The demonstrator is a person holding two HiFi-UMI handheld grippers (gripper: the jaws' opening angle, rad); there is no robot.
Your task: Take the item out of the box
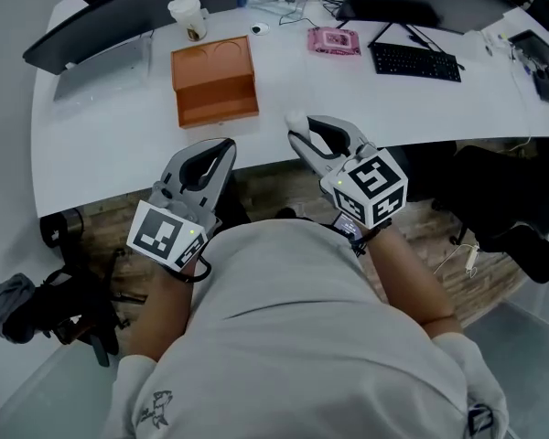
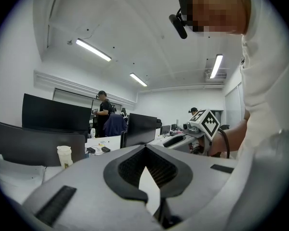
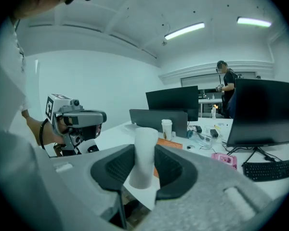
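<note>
An orange box [image 1: 215,85] stands open on the white table [image 1: 110,144], left of the middle. My right gripper [image 1: 297,130] is at the table's front edge, right of the box, shut on a white cylinder-shaped item [image 1: 296,117]. In the right gripper view the item [image 3: 143,163] stands upright between the dark pads [image 3: 116,166], with a strip of the box [image 3: 169,143] behind it. My left gripper [image 1: 225,144] hovers at the front edge just below the box. In its own view the jaw tips of the left gripper [image 2: 145,147] meet with nothing between them.
A paper cup [image 1: 188,16] stands behind the box. A pink packet [image 1: 334,40] and a keyboard [image 1: 415,61] lie at the back right, under two monitors. A dark bag [image 1: 9,305] lies on the floor at the left. People stand at far desks.
</note>
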